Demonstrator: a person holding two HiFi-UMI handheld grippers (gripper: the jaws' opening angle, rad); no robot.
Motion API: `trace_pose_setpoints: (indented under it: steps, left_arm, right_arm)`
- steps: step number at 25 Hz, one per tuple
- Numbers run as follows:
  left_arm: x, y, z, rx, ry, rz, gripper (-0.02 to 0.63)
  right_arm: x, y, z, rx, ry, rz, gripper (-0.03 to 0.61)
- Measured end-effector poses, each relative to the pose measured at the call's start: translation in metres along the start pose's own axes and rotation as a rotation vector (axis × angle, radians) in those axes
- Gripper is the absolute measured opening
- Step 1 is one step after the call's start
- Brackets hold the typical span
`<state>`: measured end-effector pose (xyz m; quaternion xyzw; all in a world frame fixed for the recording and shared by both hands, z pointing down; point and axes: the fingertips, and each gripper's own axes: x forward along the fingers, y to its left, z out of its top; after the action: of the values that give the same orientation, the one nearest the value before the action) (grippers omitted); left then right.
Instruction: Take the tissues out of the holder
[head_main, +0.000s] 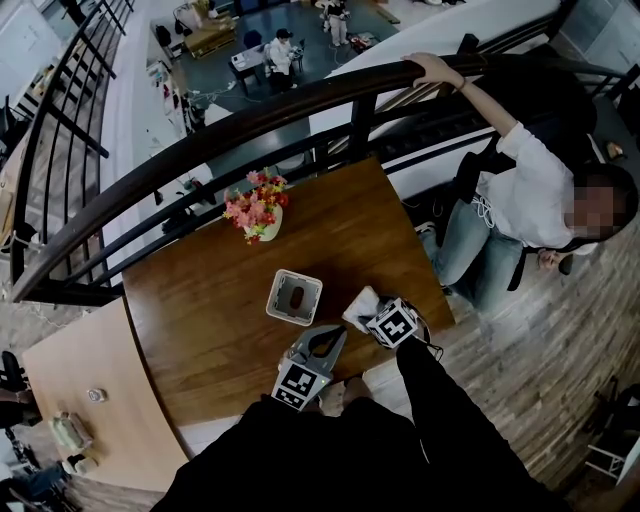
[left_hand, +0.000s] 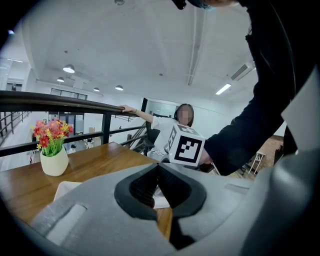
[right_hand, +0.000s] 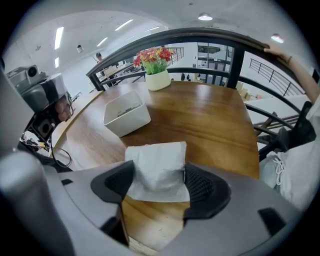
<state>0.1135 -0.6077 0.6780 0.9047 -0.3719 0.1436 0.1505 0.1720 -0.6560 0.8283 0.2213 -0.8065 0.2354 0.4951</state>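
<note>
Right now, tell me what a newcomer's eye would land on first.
A white wad of tissues sits between the right gripper's jaws at the wooden table's near edge. Behind it the white holder stands at mid-table, and flowers glow red and yellow by the railing. At the right, a person leans with one hand on that railing.

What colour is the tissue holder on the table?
The holder is white; the right gripper view shows it best.

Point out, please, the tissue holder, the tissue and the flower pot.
tissue holder (right_hand: 131, 124), right gripper view, near outer wall.
tissue (right_hand: 159, 165), right gripper view, its middle.
flower pot (right_hand: 159, 80), right gripper view, white side.
</note>
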Motion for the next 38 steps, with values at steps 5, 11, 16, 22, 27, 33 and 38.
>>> trace_pose_setpoints:
  steps: [5, 11, 16, 22, 27, 33, 38]
  left_arm:
    - [-0.004, 0.005, 0.01, -0.007, -0.022, 0.021, -0.003]
    - [-0.023, 0.008, 0.017, -0.025, -0.053, 0.046, -0.003]
    - [-0.044, 0.006, 0.026, -0.021, -0.073, 0.061, -0.003]
    - [-0.075, 0.0, 0.034, -0.093, -0.079, 0.066, -0.003]
    - [-0.108, -0.011, 0.053, -0.092, -0.112, 0.054, -0.003]
    - [-0.142, -0.032, 0.09, -0.047, -0.172, -0.002, -0.003]
    - [-0.167, -0.044, 0.107, -0.005, -0.207, -0.025, -0.003]
  right_arm:
    - [-0.02, -0.002, 0.012, -0.02, -0.076, -0.027, 0.325]
    - [-0.052, 0.006, 0.022, -0.006, -0.171, -0.044, 0.325]
    - [-0.095, 0.027, 0.041, 0.022, -0.308, -0.031, 0.324]
    - [-0.152, 0.085, 0.073, 0.01, -0.569, 0.102, 0.321]
    - [-0.205, 0.145, 0.096, -0.097, -0.803, 0.165, 0.283]
    - [-0.26, 0.191, 0.11, -0.136, -0.995, 0.204, 0.061]
    - [-0.269, 0.208, 0.112, -0.145, -1.023, 0.2, 0.005]
